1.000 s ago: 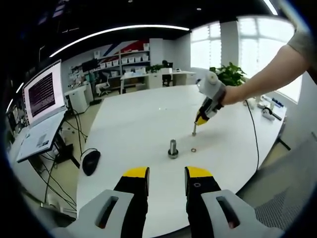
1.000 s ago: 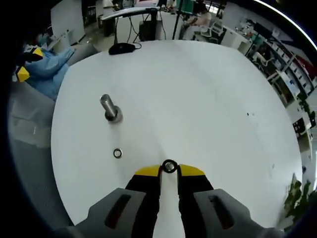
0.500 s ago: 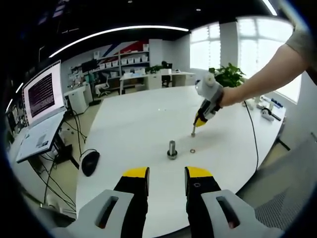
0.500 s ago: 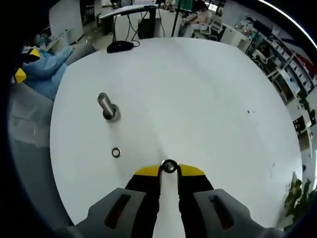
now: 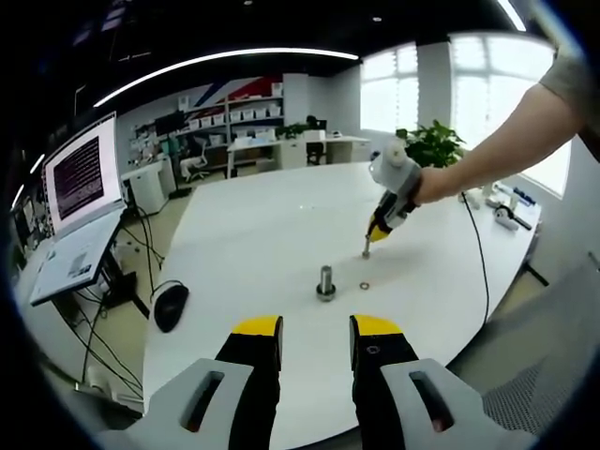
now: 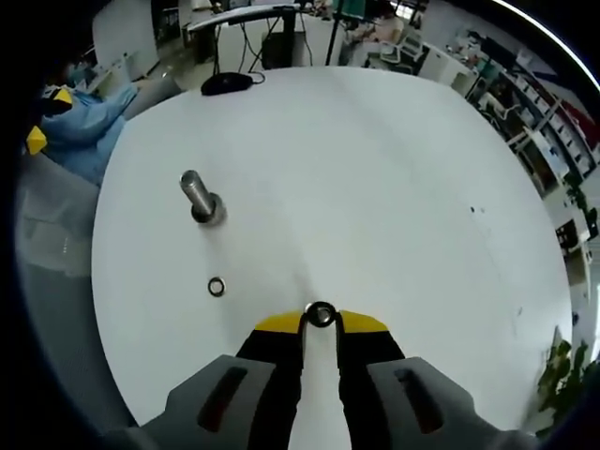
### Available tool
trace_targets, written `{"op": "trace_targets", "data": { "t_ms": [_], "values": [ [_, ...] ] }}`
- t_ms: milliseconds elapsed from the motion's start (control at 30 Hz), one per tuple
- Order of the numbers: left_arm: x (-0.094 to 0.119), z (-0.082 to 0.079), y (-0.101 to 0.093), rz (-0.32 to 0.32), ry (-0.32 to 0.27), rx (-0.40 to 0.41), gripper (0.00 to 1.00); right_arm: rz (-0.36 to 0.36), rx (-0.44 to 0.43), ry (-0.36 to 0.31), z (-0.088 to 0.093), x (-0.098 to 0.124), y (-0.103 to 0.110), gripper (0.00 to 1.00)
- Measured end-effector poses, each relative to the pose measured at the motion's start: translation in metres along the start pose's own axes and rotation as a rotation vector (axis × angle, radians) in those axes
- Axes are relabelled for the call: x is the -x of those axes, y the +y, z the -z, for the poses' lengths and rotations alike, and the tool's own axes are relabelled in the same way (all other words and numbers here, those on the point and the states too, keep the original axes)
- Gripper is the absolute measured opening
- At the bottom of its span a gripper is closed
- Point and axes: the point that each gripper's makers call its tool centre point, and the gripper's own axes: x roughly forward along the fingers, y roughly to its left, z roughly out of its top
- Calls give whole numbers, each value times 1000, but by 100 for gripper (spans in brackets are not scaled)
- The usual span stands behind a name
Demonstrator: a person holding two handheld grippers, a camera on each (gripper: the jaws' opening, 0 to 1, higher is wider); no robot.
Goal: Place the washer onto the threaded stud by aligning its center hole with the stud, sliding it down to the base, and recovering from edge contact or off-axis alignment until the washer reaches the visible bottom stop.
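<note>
A small metal washer [image 6: 321, 315] is pinched between the yellow tips of the right gripper [image 6: 321, 322], its center hole facing the camera in the right gripper view; the jaws are closed tight on its edges. In the left gripper view, the right gripper [image 5: 379, 225] is held by a person's outstretched arm [image 5: 506, 141] above the white table [image 5: 262, 234], tips pointing down, with the washer [image 5: 367, 251] a tiny speck just below them. The threaded stud [image 6: 200, 197] stands on its wide base on the table, well apart from the held washer and off to the left of it in the right gripper view. A second washer [image 6: 217, 286] lies flat on the table between the stud and the gripper tips, near the stud but not touching it. In the left gripper view, the stud [image 5: 325, 282] rises upright near the table's middle, with that loose washer [image 5: 365, 283] just beside it. The left gripper [image 5: 316, 330] hangs short of the table's near edge, its two yellow-tipped jaws apart with nothing between them. A black computer mouse [image 5: 172, 306] sits near the table's left edge, and an open laptop [image 5: 80, 220] stands beyond it on a separate stand.
</note>
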Motion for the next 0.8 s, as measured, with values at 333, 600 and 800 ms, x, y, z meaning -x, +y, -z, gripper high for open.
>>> {"op": "trace_targets", "data": {
  "t_ms": [333, 600, 800],
  "values": [
    [0, -1, 0, 2, -3, 2, 27, 0, -9, 2, 4, 0, 0, 15],
    [0, -1, -1, 2, -4, 2, 27, -4, -17, 0, 9, 1, 4, 15],
    [0, -1, -1, 1, -3, 1, 27, -7, -24, 0, 11, 2, 6, 15]
  ]
}}
